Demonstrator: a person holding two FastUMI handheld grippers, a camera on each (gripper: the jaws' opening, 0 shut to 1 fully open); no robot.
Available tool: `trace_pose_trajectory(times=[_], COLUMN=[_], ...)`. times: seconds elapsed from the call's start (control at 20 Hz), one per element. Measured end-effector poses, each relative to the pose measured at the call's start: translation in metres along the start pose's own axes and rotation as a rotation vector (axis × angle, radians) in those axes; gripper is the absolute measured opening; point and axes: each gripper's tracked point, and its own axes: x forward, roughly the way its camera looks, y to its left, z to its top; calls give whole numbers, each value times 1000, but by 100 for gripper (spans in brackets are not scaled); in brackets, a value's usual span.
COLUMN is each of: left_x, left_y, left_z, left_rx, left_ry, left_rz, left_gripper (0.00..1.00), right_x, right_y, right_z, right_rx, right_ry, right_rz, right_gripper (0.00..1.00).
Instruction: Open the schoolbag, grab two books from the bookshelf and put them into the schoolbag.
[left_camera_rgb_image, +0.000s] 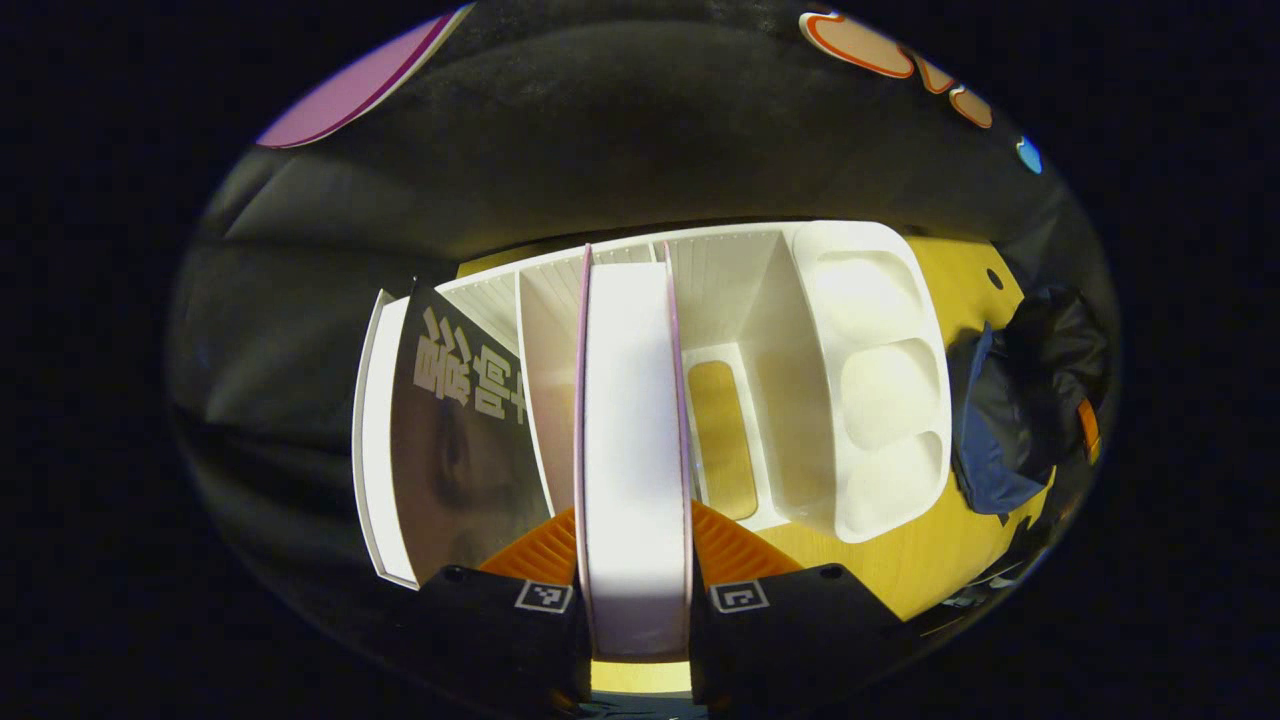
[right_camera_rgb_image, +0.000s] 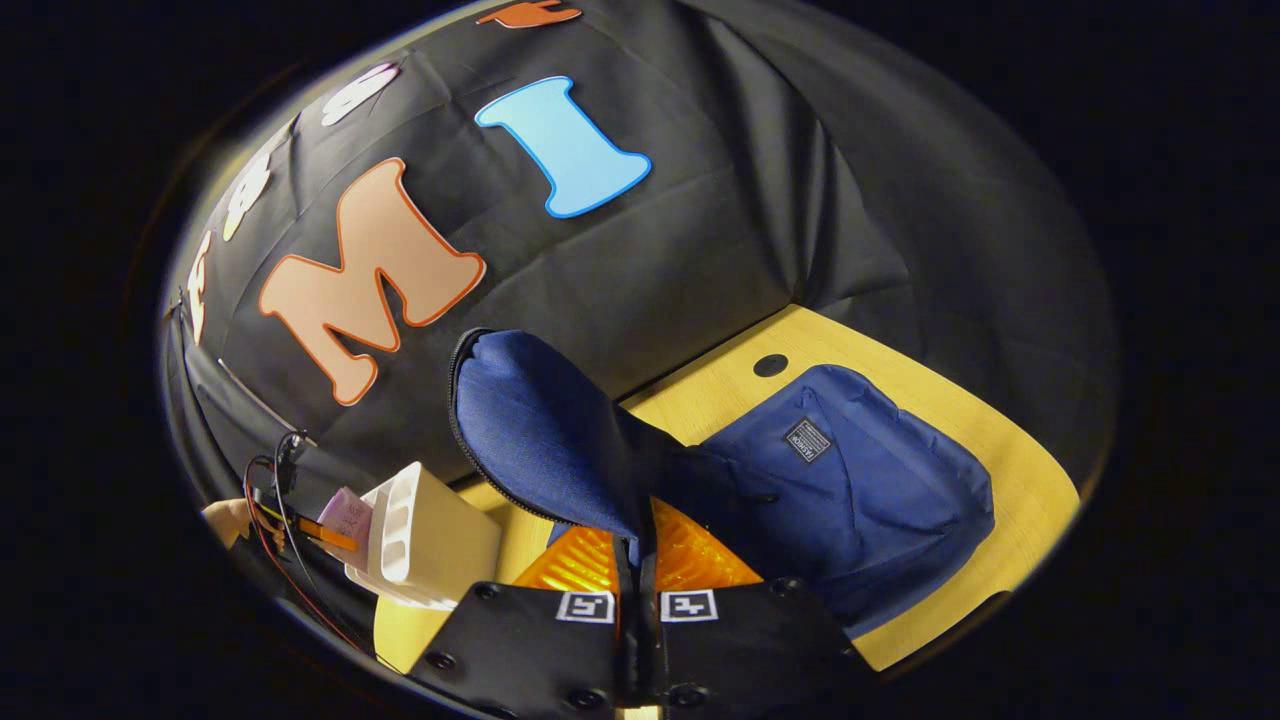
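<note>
In the left gripper view, the left gripper (left_camera_rgb_image: 637, 600) has its fingers closed on a book (left_camera_rgb_image: 632, 440) with a pale page edge and purple covers, one finger pressing each cover. The book stands between the dividers of a white bookshelf (left_camera_rgb_image: 880, 380) on a yellow wooden worktop (left_camera_rgb_image: 905, 570). A second book with a dark cover (left_camera_rgb_image: 455, 440) leans at the shelf's left end in this view, apart from the gripped one. The dark blue schoolbag (left_camera_rgb_image: 1010, 420) lies on the worktop just beyond the shelf's other end. In the right gripper view, the right gripper (right_camera_rgb_image: 637, 600) has its fingers nearly together, pinching the edge of the schoolbag's flap (right_camera_rgb_image: 545, 430) and holding it lifted, its zip line visible along the rim. The rest of the schoolbag lies flat on the worktop to the right of the flap. The white bookshelf stands near the lower left of this view, with a hand (right_camera_rgb_image: 228, 520) and some wires beside it. The step in hand appears to be taking the first book from the shelf while the bag is held open. The next move likely calls for drawing the book straight out between the dividers without tipping the shelf, then carrying it to the bag's opening while the flap stays raised.
</note>
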Motion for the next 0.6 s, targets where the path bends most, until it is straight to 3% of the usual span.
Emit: trace_pose_trajectory(times=[0.3,0.6], left_x=[-38,-80], left_y=[13,21], left_z=[6,-8], left_rx=[56,50], left_ry=[-81,-134], left_rz=[39,2], left_gripper=[35,34], right_x=[-2,-2], right_y=[-1,0], right_z=[-1,-1], right_rx=[-1,5], right_ry=[7,10], right_rz=[0,-5], right_gripper=[3,3])
